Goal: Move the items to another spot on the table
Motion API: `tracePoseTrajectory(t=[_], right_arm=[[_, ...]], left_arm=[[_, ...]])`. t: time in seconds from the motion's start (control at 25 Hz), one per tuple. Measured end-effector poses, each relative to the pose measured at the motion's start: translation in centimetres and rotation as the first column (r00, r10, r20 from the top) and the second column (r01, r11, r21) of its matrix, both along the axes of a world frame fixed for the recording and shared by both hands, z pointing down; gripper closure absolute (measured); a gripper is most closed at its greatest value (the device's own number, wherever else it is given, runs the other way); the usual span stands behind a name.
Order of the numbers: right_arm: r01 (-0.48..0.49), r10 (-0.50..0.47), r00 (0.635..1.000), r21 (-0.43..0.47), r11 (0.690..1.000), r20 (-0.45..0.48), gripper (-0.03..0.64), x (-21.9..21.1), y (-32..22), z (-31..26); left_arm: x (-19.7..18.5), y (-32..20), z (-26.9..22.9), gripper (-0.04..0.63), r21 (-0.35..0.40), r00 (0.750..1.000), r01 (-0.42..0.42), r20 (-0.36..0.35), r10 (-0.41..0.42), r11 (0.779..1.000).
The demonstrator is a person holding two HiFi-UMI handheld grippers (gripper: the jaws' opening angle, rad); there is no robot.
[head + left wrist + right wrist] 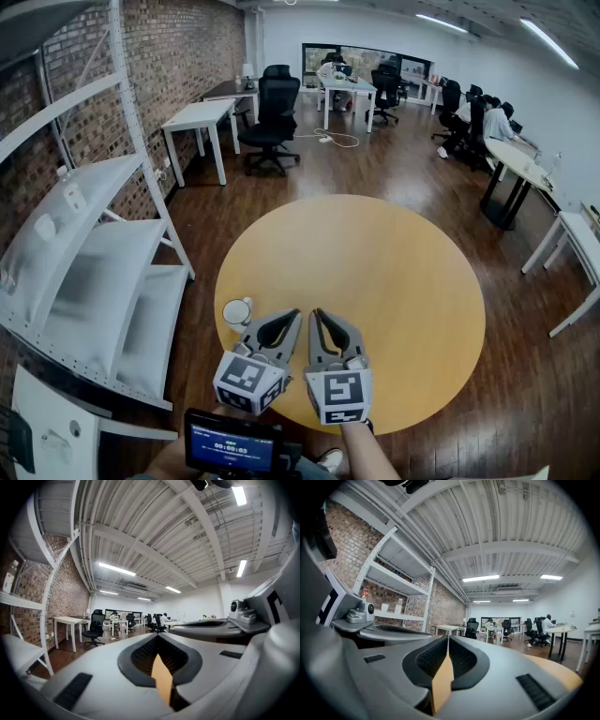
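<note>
Showing a small dark screen nearest, at the bottom edge. Holding the left gripper and the right gripper level and side by side over the near part of the round yellow worktop. Pressing both pairs of fingers fully together, gripping nothing. Leaving the small white cup standing untouched on the worktop, just left of the left gripper, near the rim. Beyond, showing white shelving along a brick wall, black office chairs, white desks and people sitting far off.
</note>
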State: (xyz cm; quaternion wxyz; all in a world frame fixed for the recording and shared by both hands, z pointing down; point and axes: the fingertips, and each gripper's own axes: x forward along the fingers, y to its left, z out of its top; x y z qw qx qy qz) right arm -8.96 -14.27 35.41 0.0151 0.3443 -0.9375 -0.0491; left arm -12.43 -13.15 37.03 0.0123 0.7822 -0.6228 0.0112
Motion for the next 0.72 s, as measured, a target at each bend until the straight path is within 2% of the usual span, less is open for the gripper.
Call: tracePoseTrajectory(t=[0.24, 0.48, 0.6, 0.72], right_arm=[[0.079, -0.079, 0.997, -0.006, 0.997, 0.008, 0.594, -4.7, 1.6, 0.4], [0.174, -0.174, 0.985, -0.011, 0.985, 0.008, 0.591, -10.2, 3.8, 0.8], [0.222, -0.222, 0.975, -0.02, 0.975, 0.002, 0.535, -13.2, 5.0, 1.2], [0.257, -0.257, 0.966, -0.02, 0.966, -0.003, 0.535, -15.7, 6.0, 1.6]], left_arm=[[-4.3, 1.5, 0.6, 0.591, 0.002, 0.998, 0.069, -0.007, -0.069, 0.998], [-9.7, 4.0, 0.9, 0.591, -0.008, 0.986, 0.165, -0.005, -0.165, 0.986], [-12.5, 5.4, 1.2, 0.591, -0.016, 0.977, 0.214, -0.004, -0.214, 0.977], [-15.0, 6.5, 1.5, 0.591, -0.015, 0.968, 0.251, -0.007, -0.251, 0.968]])
